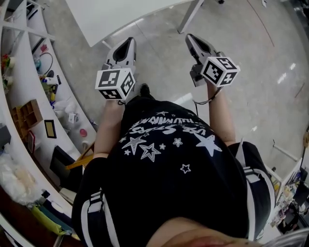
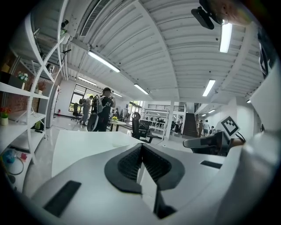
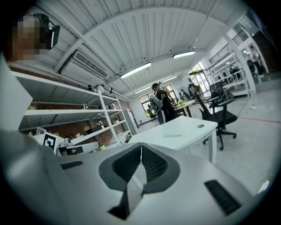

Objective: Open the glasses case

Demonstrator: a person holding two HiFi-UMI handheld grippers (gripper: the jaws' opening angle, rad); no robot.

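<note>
over floor (image 1: pixel 251 53) | left claw (image 1: pixel 129 42), right claw (image 1: pixel 189 37) pressed together | white table (image 1: pixel 120 14) ahead

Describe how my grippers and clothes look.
Both the left gripper and right gripper are pale grey wedges with black ribbed pads, each carrying a white cube of black square markers. A thin black cable loops by the right wrist. You wear a black T-shirt printed with white stars, sleeves white-striped.

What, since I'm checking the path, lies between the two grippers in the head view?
Only bare grey floor shows between the left gripper and the right gripper in the head view; both are shut and empty.
</note>
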